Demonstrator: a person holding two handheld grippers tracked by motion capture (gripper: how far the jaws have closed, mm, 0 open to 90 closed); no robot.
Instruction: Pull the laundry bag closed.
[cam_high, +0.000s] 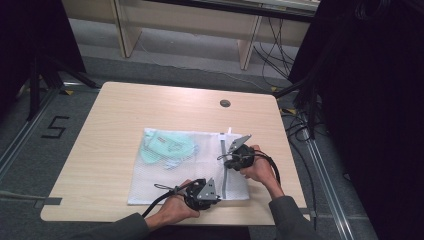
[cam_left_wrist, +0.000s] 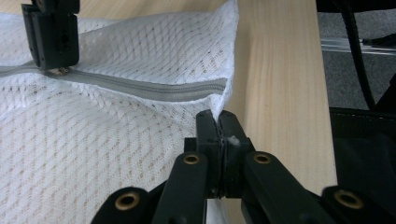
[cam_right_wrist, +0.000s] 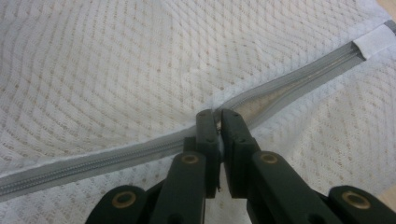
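From the high view, a white mesh laundry bag (cam_high: 187, 167) lies flat near the front of the worktop (cam_high: 125, 110), with pale green items (cam_high: 167, 147) inside it at its far left; its grey zipper (cam_high: 223, 172) runs along the right side; the left tool (cam_high: 212, 200) sits at the bag's near right corner and the right tool (cam_high: 231, 159) farther up the zipper line.

In the left gripper view, the left tool (cam_left_wrist: 218, 122) has its jaws pressed together, pinching the corner of the mesh just beyond the zipper's end (cam_left_wrist: 219, 88); the right tool (cam_left_wrist: 52, 67) stands farther along on the zipper; this hold looks meant to anchor the bag, so it should stay firm and low, pulling the zipper tape straight.

In the right gripper view, the right tool (cam_right_wrist: 218, 115) is shut on what appears to be the slider, which is largely hidden between the jaws; the zipper (cam_right_wrist: 93, 161) is joined on one side of the tool and parted (cam_right_wrist: 266, 105) on the other; the pull probably wants to run straight along the tape, kept level, without lifting, so the mesh does not bunch or catch.
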